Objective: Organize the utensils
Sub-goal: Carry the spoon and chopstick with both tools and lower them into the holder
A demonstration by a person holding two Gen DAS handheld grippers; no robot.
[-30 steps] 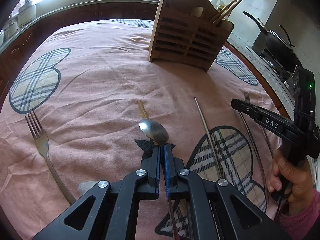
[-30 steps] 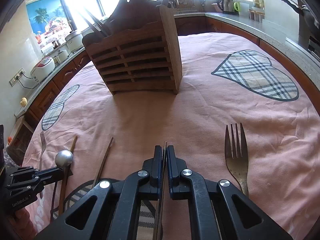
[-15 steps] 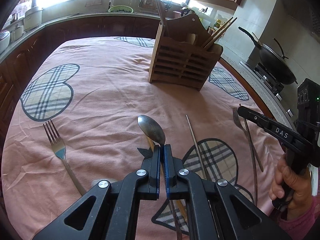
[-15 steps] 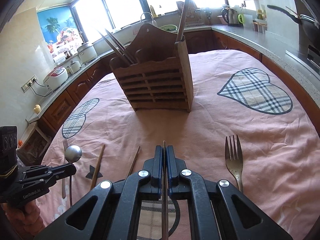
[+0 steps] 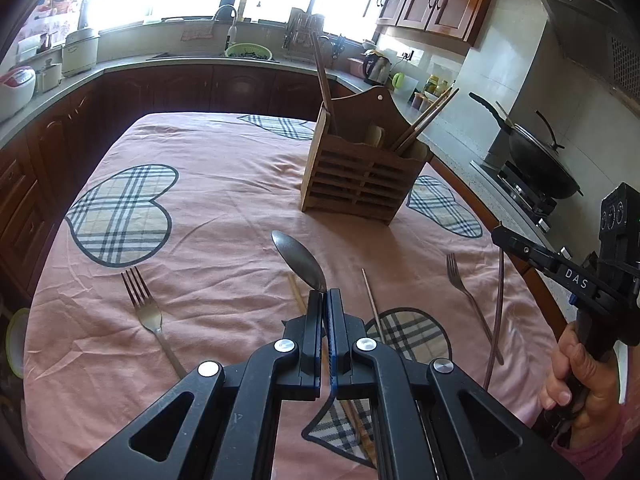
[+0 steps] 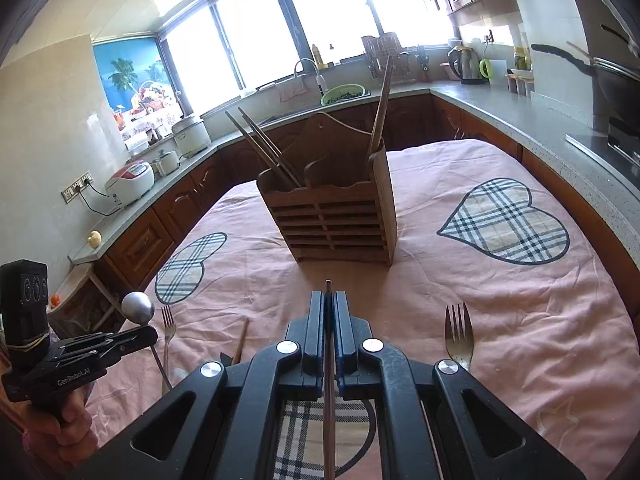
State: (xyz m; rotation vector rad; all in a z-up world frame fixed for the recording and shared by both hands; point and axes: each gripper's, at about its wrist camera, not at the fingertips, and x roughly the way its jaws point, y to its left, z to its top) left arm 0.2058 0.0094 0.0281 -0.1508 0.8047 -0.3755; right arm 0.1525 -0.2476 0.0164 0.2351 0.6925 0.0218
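My left gripper (image 5: 325, 294) is shut on a metal spoon (image 5: 299, 262), bowl pointing forward, held above the pink tablecloth (image 5: 224, 216). It also shows in the right wrist view (image 6: 138, 307). My right gripper (image 6: 329, 294) is shut on a thin chopstick (image 6: 328, 364), which hangs down in the left wrist view (image 5: 496, 312). The wooden utensil holder (image 5: 360, 180) stands ahead of both grippers (image 6: 336, 220) with chopsticks in it. Two forks (image 5: 146, 308) (image 5: 460, 280) and loose chopsticks (image 5: 372, 300) lie on the cloth.
The table is ringed by dark kitchen cabinets and counters (image 5: 180, 80). A wok (image 5: 540, 164) sits on the stove at the right. Rice cookers (image 6: 132, 180) stand on the left counter. A fork (image 6: 458, 334) lies right of my right gripper.
Both grippers have risen and tilted up from the cloth, each carrying its utensil. The holder now looks farther and lower in both views.
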